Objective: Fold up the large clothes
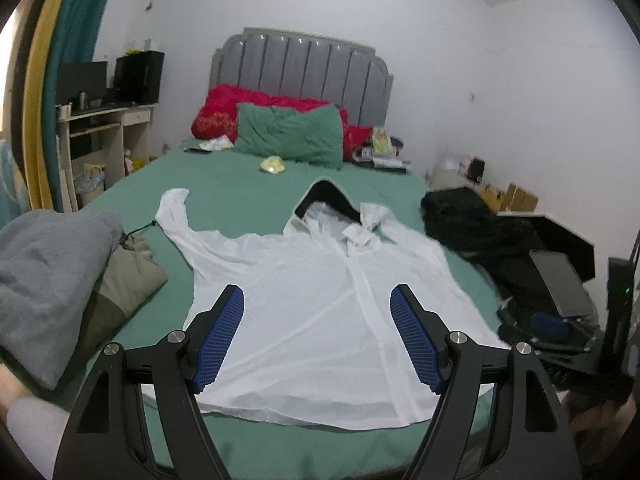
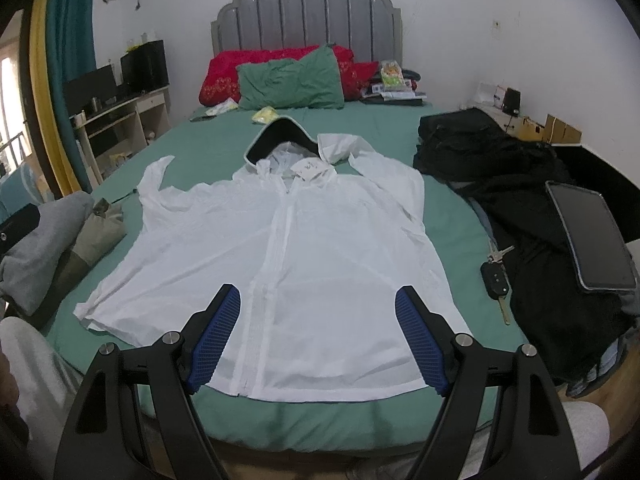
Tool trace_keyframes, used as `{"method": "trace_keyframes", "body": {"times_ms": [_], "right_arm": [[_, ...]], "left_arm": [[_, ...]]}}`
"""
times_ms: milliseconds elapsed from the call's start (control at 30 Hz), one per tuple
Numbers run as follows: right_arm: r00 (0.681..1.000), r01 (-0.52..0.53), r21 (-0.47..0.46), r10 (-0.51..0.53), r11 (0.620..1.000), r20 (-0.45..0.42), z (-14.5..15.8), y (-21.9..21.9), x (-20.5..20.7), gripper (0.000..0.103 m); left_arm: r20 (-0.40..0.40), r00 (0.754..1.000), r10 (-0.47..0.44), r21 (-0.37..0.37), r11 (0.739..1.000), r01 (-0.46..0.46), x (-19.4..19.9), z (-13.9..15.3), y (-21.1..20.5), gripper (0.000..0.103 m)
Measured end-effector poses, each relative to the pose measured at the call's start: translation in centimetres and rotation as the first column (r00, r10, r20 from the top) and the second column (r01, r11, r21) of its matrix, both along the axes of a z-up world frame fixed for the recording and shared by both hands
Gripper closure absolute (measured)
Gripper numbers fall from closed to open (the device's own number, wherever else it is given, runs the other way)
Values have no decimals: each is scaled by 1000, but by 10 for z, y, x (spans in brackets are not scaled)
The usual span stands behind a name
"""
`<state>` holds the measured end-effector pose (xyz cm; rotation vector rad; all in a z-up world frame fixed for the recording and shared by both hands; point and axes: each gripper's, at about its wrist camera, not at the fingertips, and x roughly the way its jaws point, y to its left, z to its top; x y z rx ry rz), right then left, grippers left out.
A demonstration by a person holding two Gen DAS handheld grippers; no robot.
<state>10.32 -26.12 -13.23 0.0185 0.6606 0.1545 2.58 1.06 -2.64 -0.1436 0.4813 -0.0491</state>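
A thin white hooded jacket [image 1: 316, 300] lies flat, front up, on the green bed sheet [image 1: 240, 188], hem toward me and hood with dark lining at the far end. Its left sleeve stretches up and out; its right sleeve is folded in near the hood. It also shows in the right wrist view [image 2: 304, 256]. My left gripper [image 1: 318, 296] is open and empty above the jacket's lower part. My right gripper [image 2: 318, 296] is open and empty above the hem.
Folded grey and olive clothes [image 1: 60, 280] lie at the left bed edge. A black pile of clothes [image 2: 520, 200] with a tablet [image 2: 588, 236] and car keys [image 2: 496, 272] lies at the right. Green and red pillows [image 2: 292, 76] sit by the headboard.
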Motion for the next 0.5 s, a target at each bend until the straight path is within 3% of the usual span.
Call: {"method": "trace_keyframes", "body": {"times_ms": [133,333,400,467,500], "right_arm": [[1000,16,-12,-17,1000,-14,-2,-16,28,23],[998,33,5,-33,999,-49,-6,-52,97,23],[998,32,-35,-34,999,-54,-10,-56,124,24],[998,9,-63,-13,998,-63,-15,-58,150,27],[997,-3,-77,-3,997,-75,-20,-58,165,35]], "left_arm": [[-71,997,9,51,999,-6,38,-8,3,24],[-126,992,-17,23,1000,20,106,-23,17,24],[-134,991,-31,36,999,36,136,-32,21,24],[-144,989,-31,60,997,40,162,-41,24,24],[-153,988,-35,63,997,45,177,-46,27,24]]}}
